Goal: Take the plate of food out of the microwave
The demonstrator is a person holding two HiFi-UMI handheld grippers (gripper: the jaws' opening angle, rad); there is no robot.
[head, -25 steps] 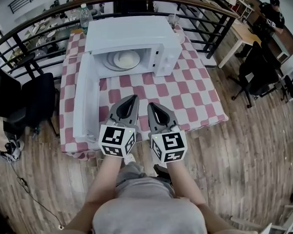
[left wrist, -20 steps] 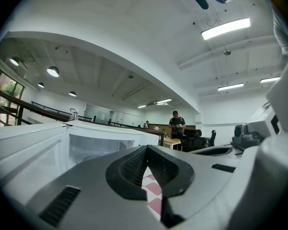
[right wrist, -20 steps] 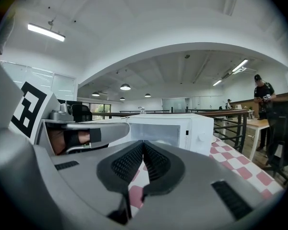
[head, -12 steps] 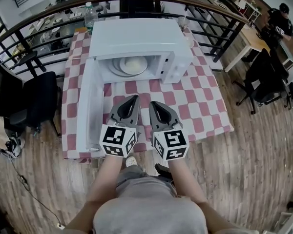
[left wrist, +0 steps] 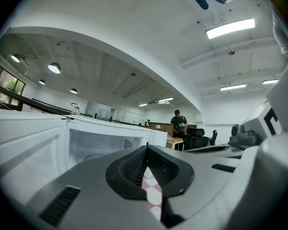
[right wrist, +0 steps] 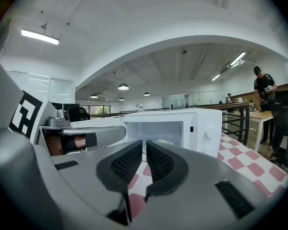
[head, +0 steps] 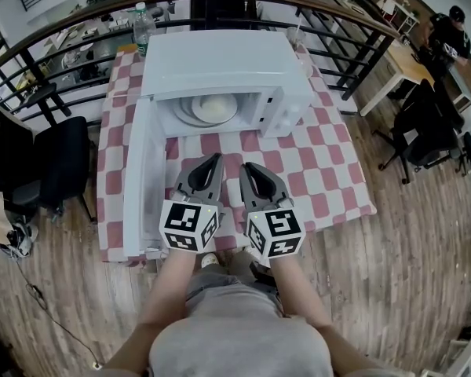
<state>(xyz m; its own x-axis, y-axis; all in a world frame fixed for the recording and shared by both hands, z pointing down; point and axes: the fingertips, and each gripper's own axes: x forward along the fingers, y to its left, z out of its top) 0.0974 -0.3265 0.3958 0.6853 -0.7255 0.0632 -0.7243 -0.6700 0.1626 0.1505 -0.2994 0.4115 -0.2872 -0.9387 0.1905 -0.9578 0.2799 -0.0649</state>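
– Plate of food (head: 206,108): where do you have it?

– Inside the microwave (head: 220,57), about the middle of the cavity floor. The door (head: 145,179) hangs wide open off the microwave's left edge, so my way in is free. From the head view the plate looks pale and round. From the gripper views I make out little more than the lit cavity.

– And your tools?

– The left hand-held gripper (head: 217,159) and the right hand-held gripper (head: 244,168) hover side by side over the desk (head: 322,171), just in front of the microwave and short of its opening. Both have their jaws closed on nothing. Only chequered cloth shows through the slits.

– So how do you make this step go well?

– I reckon I open both sets of jaws before I enter the microwave. Then I take the rim from two sides, the left tool on the door side and the right on the side of the control panel (head: 286,108). I hold both level and lift only slightly, since the cavity roof looks low. Then I draw straight out of the microwave toward me so the food does not slide, keeping the left tool off the door.
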